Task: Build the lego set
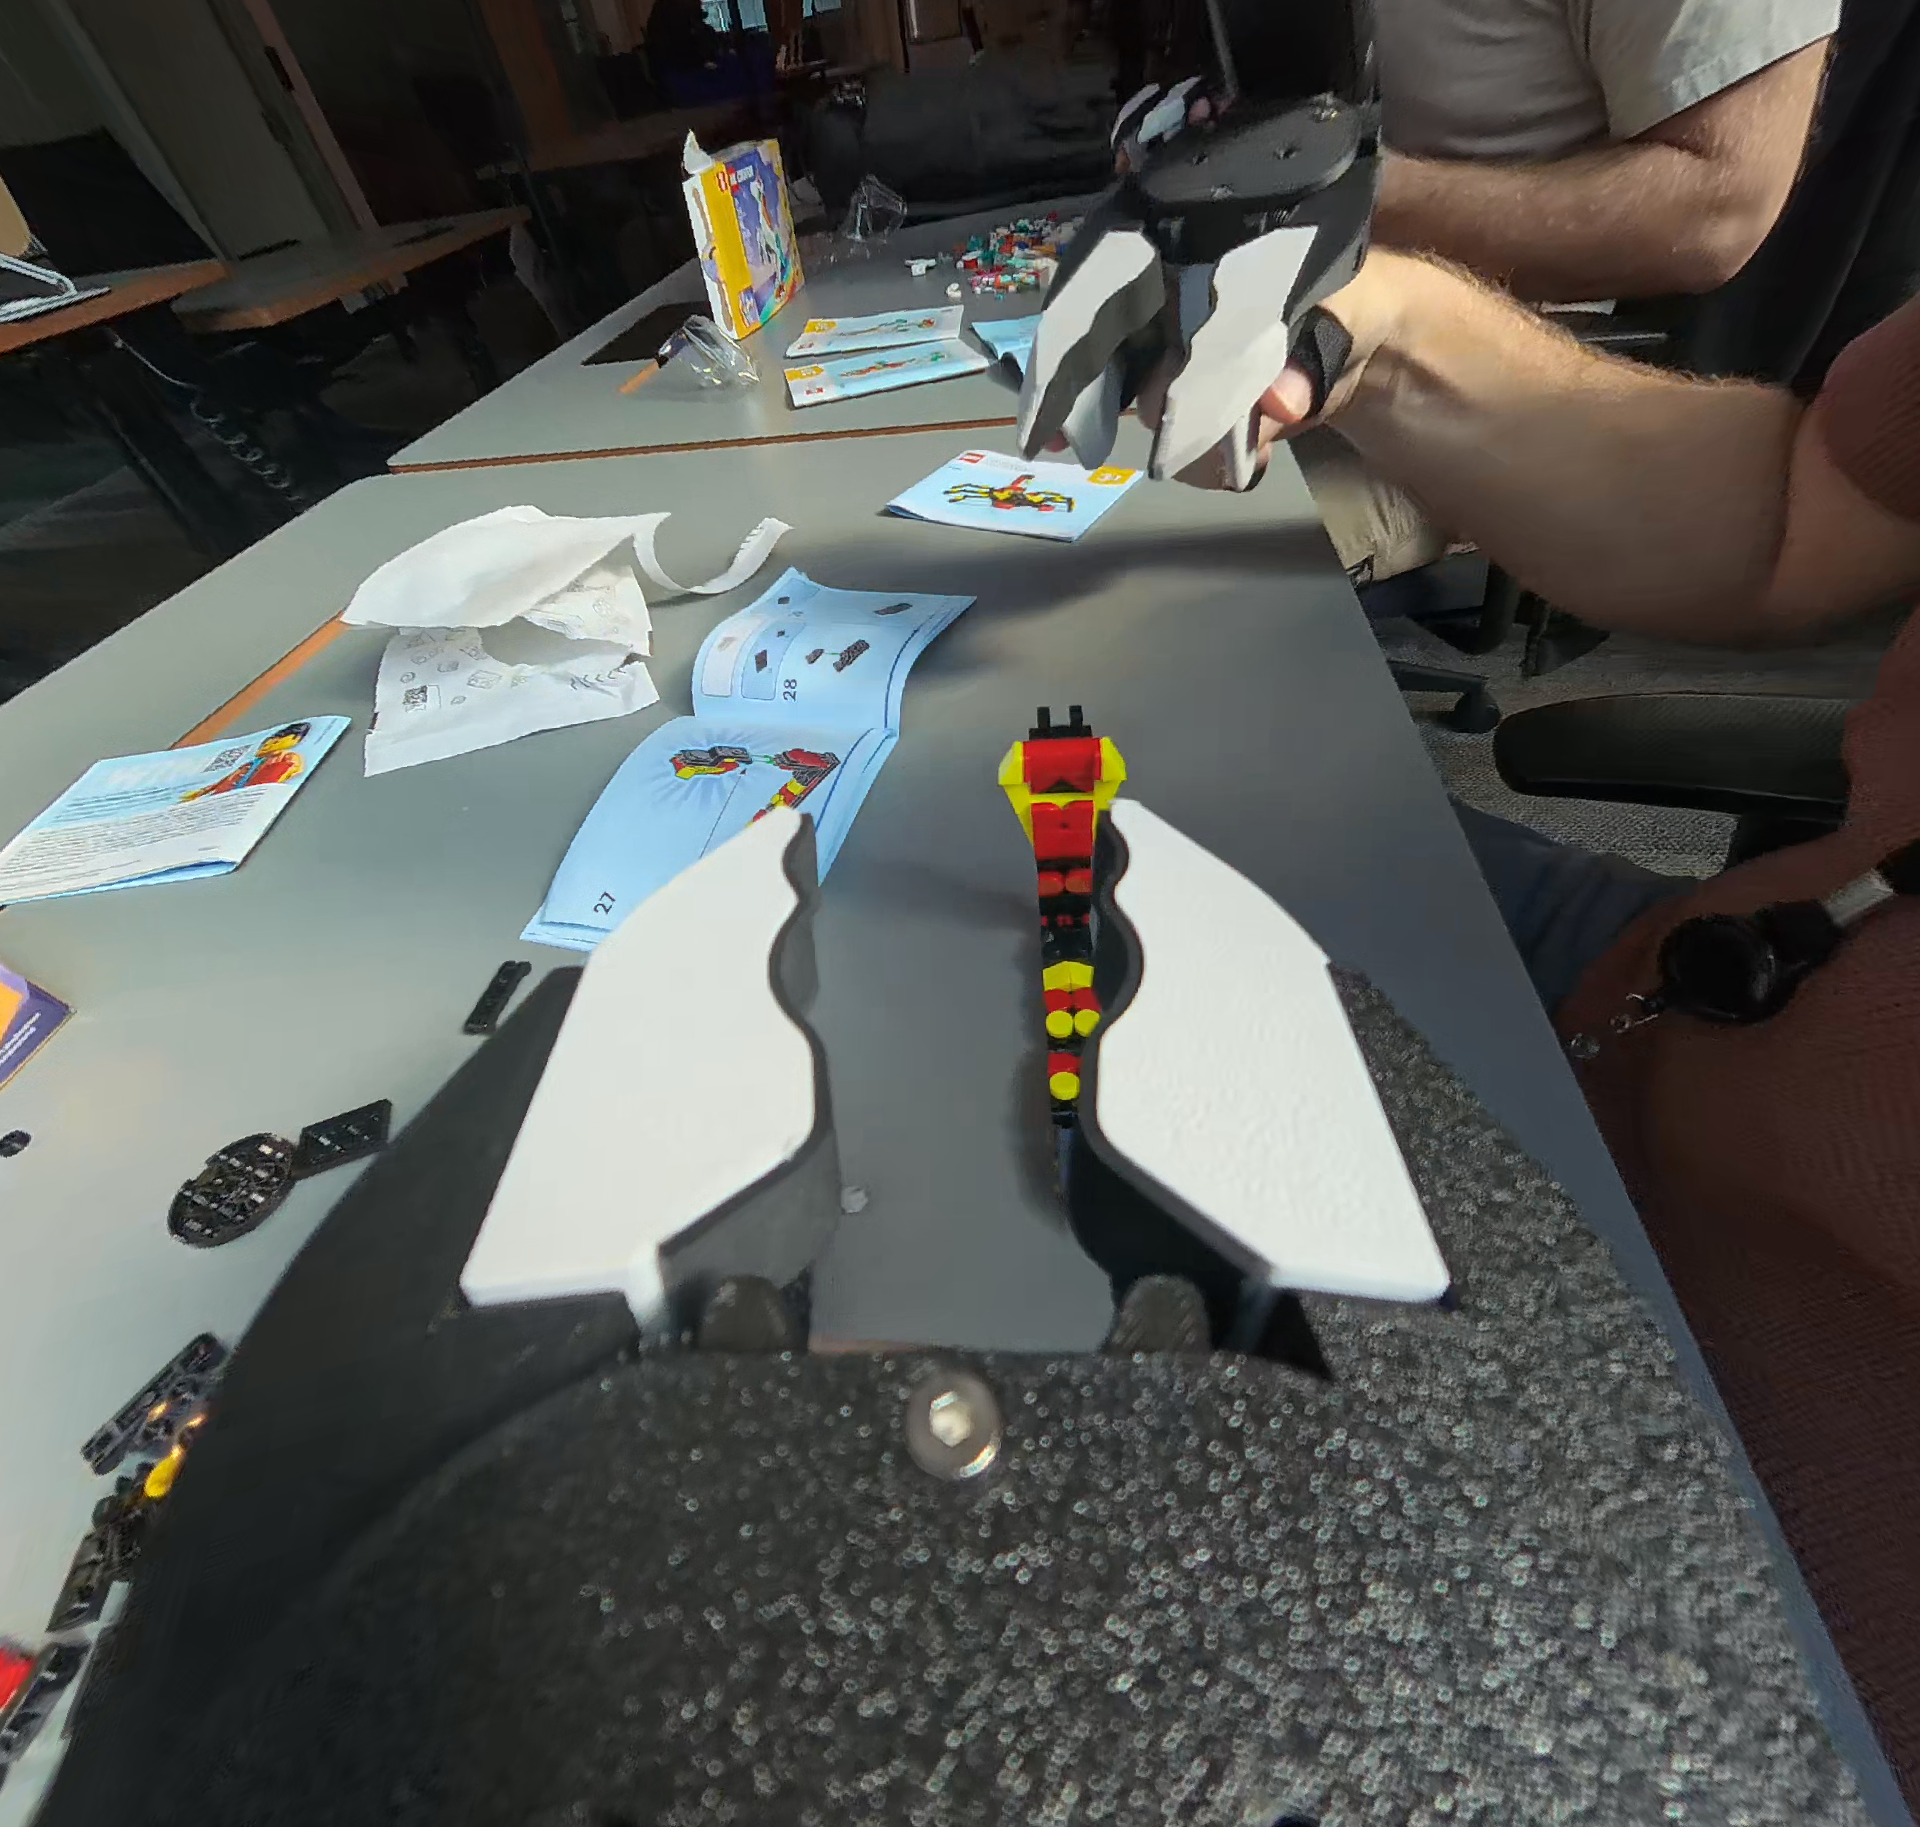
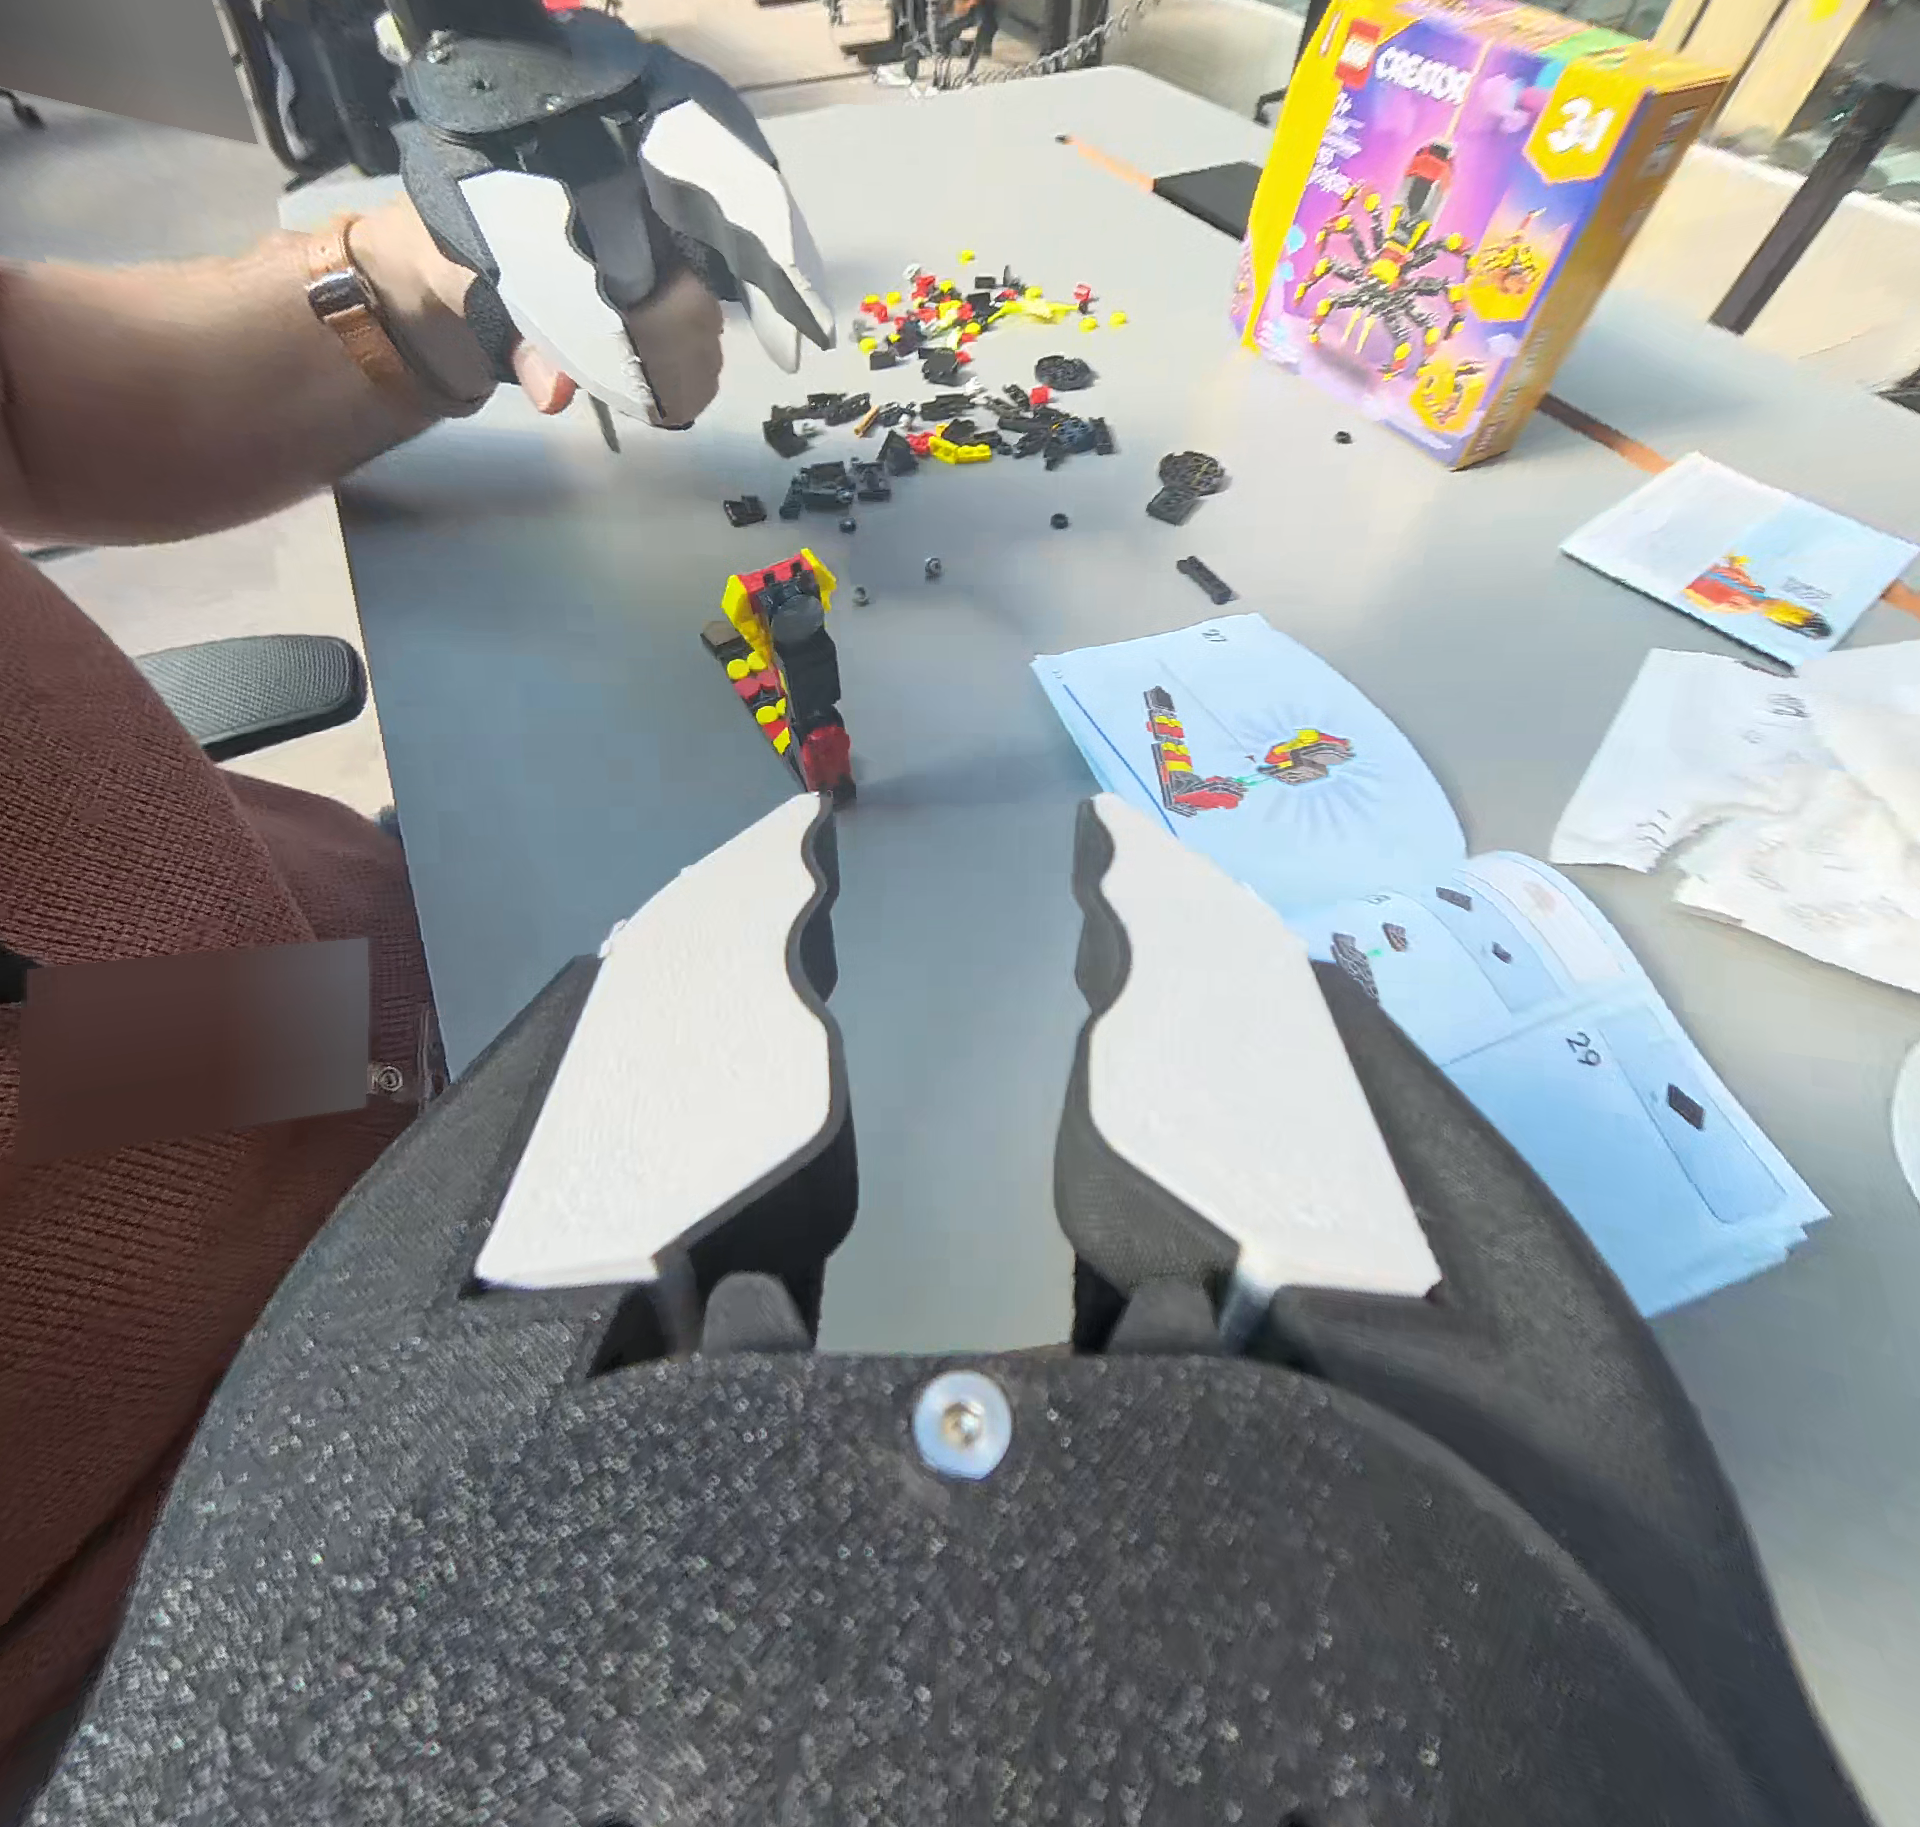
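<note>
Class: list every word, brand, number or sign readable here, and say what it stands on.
I won't copy the wording; these bear print:
Yellow-and-purple set box: brand and numbers, legible.
Open instruction booklet: page numbers.
Folded leaflet: text too small.
White paper bag: faint marks, unreadable.

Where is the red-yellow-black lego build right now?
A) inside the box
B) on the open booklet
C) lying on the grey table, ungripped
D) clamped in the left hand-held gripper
C: the lego build lies on the grey table beside the open instruction booklet, with both hand-held grippers open and empty.
</note>
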